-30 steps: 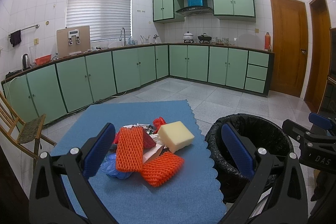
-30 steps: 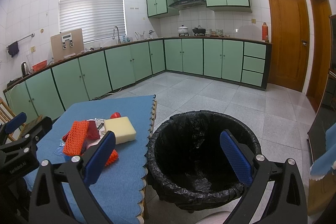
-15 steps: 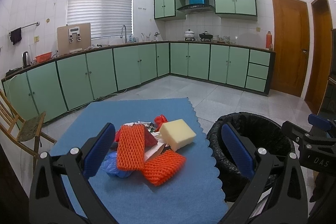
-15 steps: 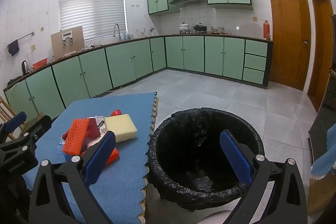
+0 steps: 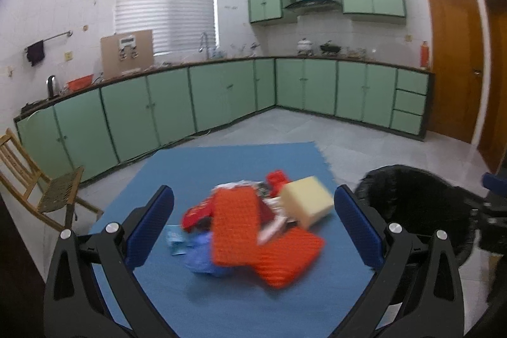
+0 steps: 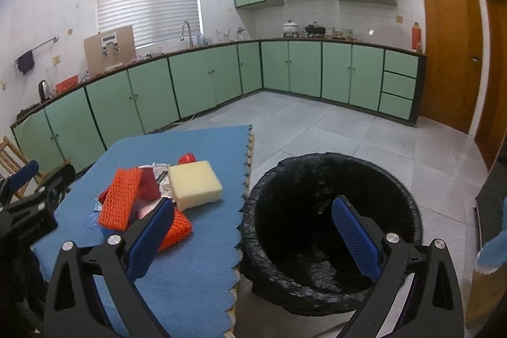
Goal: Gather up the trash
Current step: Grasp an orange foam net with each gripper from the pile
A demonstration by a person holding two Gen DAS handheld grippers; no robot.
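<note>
Left gripper [image 5: 253, 220] jaws wide, empty, framing the trash pile [image 5: 253, 230] on the blue mat [image 5: 221, 306]. Right gripper [image 6: 253, 230] also wide, empty, over the black-lined bin [image 6: 332, 246] beside the mat. Best to descend squarely on the topmost orange net sleeve [image 5: 234, 227], closing on one item only.

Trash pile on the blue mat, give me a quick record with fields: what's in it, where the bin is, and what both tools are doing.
surface: blue scallop-edged mat
pile: two orange foam net sleeves, pale yellow foam block, red wrapper scraps, blue plastic bag
bin: round bin with black plastic liner, on the floor beside the mat's right edge
bin contents: no trash visible inside
left tool: open, empty, facing the pile
right tool: open, empty, over the mat edge and bin
</note>
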